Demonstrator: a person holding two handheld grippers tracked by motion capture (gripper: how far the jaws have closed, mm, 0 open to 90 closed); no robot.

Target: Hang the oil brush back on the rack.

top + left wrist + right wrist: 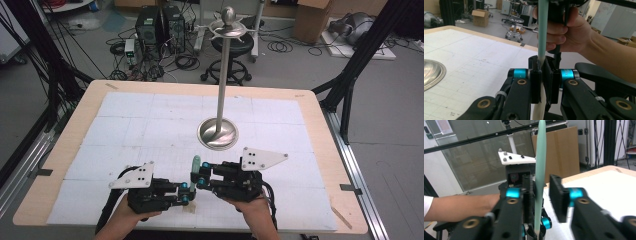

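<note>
A slim pale green stick (196, 163) stands upright near the table's front edge, between the two grippers. My left gripper (185, 193) is shut on its lower part; in the left gripper view the jaws (543, 75) pinch the stick (543, 30), whose lowest part looks cream. My right gripper (199, 178) faces the left one from the right. Its jaws (544, 192) stand open around the stick (540, 157), which lies close to the left-hand jaw, with a gap to the other. The left gripper's white plate (516, 158) shows just beyond.
A tall metal stand with a round base (218, 133) rises from the middle of the white gridded mat (125, 120); its base edge (431, 72) is to my left gripper's left. The hand (566, 30) holding the right gripper is close behind the stick.
</note>
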